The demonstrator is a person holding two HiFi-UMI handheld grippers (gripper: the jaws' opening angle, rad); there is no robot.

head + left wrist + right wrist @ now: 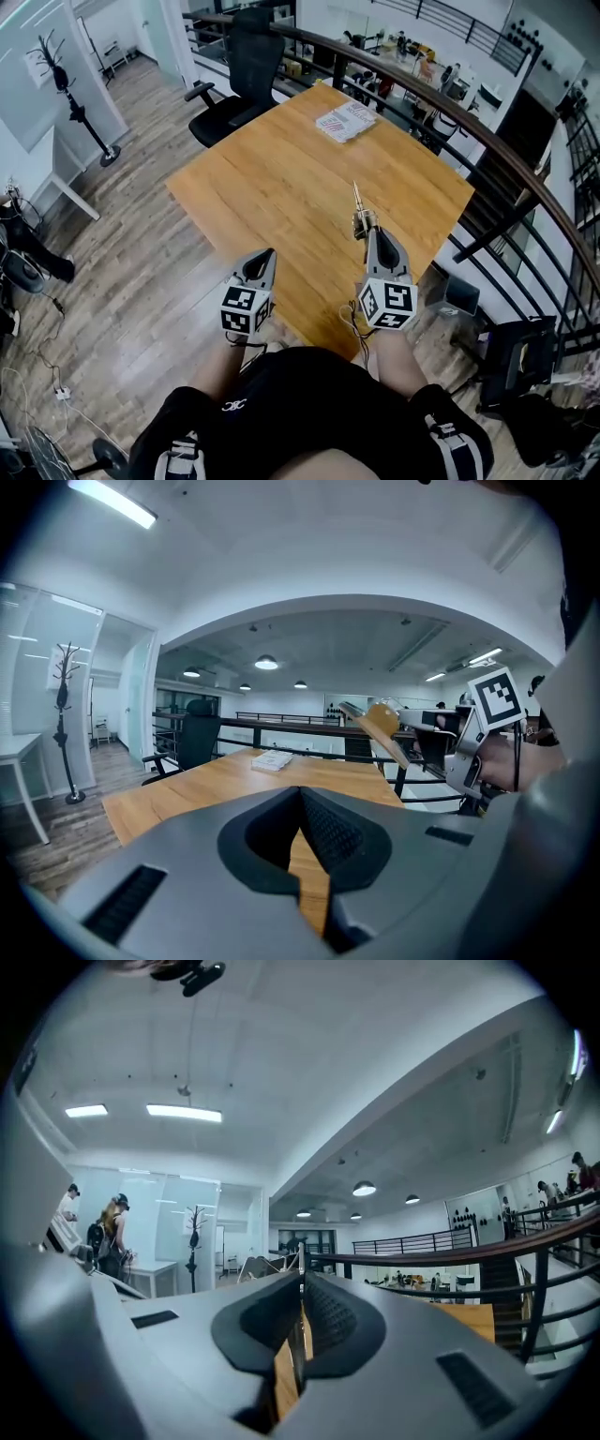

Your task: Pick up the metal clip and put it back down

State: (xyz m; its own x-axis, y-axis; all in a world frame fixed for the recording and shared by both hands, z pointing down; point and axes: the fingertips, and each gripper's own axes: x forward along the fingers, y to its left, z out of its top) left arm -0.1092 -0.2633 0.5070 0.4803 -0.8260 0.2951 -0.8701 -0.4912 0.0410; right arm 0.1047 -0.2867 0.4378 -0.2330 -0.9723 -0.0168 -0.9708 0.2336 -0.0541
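My right gripper (368, 231) is raised above the near right part of the wooden table (281, 178), shut on the metal clip (357, 202). The clip is thin, silver and gold, and sticks out forward past the jaw tips. In the left gripper view the clip (377, 724) shows tilted in the air, held by the right gripper (419, 726). In the right gripper view the clip (300, 1321) sits edge-on between the closed pads. My left gripper (263, 260) hovers at the table's near edge, shut, with nothing between its jaws (300, 794).
A stack of papers (345, 122) lies at the table's far end. A black office chair (234, 80) stands beyond the far left corner. A dark curved railing (487, 131) runs along the right side. A coat stand (70, 94) is at the far left.
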